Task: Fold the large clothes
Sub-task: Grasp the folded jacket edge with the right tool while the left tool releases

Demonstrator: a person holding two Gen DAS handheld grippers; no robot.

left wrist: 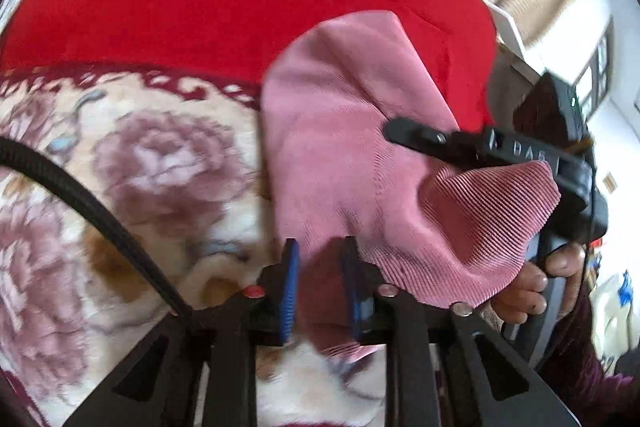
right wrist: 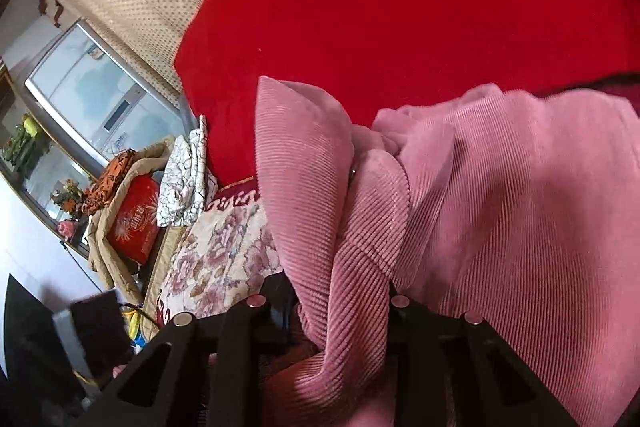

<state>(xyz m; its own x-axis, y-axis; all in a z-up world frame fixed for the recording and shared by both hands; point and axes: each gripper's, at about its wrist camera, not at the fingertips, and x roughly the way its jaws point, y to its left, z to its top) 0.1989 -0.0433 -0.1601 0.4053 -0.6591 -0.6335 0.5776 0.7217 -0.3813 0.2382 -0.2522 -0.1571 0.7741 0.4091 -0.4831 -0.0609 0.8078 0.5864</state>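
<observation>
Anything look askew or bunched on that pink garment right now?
Yes: the pink ribbed corduroy garment is bunched, not flat, its folds rumpled between the left gripper and right gripper above the floral blanket.

Left gripper: black printed frame with triangular cut-outs noted; jaws are faced with blue ribbed pads. Round silver magnets are seated on the frame to either side of the pads, one reddish. A black braided cable is seen running away from the frame, left of the pads.

Right gripper: black body, raised lettering "DAS" and one silver screw recorded right of its tip. A dark purple sleeve is worn below the hand.
</observation>
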